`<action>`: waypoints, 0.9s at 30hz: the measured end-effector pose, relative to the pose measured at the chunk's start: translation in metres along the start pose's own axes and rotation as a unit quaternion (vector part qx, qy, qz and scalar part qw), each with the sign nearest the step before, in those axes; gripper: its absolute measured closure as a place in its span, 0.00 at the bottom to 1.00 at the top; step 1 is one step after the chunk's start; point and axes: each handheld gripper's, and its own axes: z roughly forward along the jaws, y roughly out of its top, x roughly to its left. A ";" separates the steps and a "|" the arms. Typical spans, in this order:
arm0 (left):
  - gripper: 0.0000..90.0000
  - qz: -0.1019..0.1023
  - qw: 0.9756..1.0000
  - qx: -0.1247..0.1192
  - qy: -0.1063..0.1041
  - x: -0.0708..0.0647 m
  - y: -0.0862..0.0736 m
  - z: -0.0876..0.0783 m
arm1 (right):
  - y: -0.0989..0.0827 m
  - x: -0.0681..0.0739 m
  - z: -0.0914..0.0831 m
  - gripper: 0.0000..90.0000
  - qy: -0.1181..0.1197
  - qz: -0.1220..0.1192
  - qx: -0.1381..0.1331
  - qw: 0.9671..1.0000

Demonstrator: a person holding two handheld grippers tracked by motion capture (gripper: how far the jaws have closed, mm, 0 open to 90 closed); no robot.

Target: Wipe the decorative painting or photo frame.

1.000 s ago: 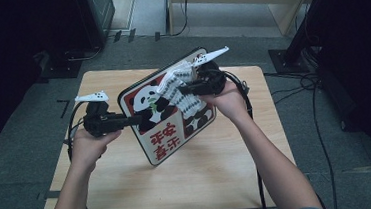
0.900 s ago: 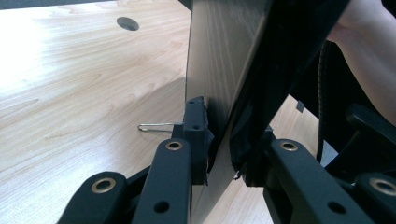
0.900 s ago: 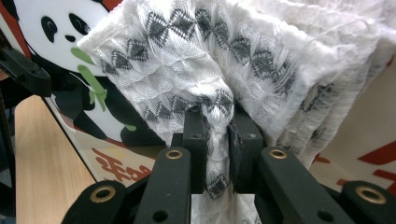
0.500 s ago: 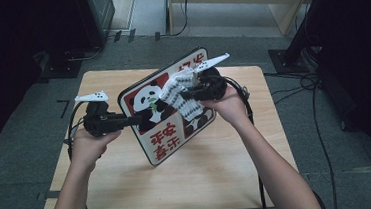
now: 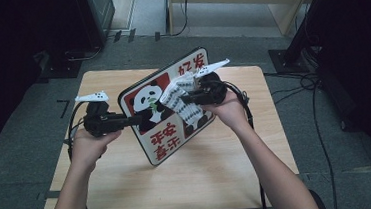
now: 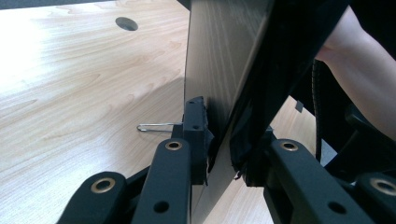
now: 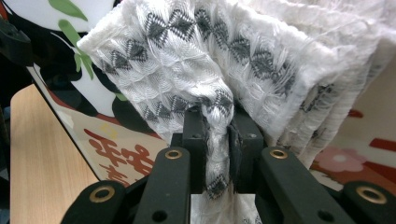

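Wiping is the step in hand, by the look of it: the right gripper [image 5: 185,98] has its jaws pinched tight on a fold of the white cloth [image 5: 182,100] with the grey diamond pattern, and that cloth lies against the printed face of the panda board [image 5: 162,136]. The left gripper [image 5: 135,120] reaches in from the left and clamps the board's left edge, jaws pressed on either side of the panel, propping it tilted above the middle of the wooden table [image 5: 145,188]. In the left gripper view the board's thin edge [image 6: 219,93] runs straight up between the two black jaws, with a bare wooden back on one side and a dark face on the other.

My read for the next move: keep the left clamp steady so the board does not swing, and draw the cloth across the picture with even pressure, minding the loose folds that bunch up around the jaws.

Hard to make out: whether the board's near corner rests on the table or hangs just above it. The cloth covers part of the panda and some of the red lettering. A thin wire loop [image 6: 154,126] sits beside the left jaw; what it belongs to I cannot tell.
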 end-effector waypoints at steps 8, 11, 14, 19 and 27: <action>0.85 0.000 1.000 0.000 -0.002 0.000 0.000 0.001 | -0.009 0.000 0.004 0.89 0.000 -0.001 -0.005 1.000; 0.85 0.002 1.000 0.002 -0.001 -0.001 0.000 0.001 | -0.013 0.000 0.005 0.89 -0.001 -0.003 -0.003 1.000; 0.85 0.002 1.000 0.002 -0.001 -0.001 0.000 0.001 | -0.016 -0.001 0.007 0.89 -0.001 -0.004 0.000 1.000; 0.85 0.004 1.000 0.003 -0.002 -0.002 0.000 0.001 | -0.021 -0.002 0.009 0.89 0.000 -0.001 0.003 1.000; 0.84 0.005 1.000 0.005 -0.004 -0.002 0.000 0.001 | -0.034 -0.004 0.015 0.89 0.004 0.014 0.015 1.000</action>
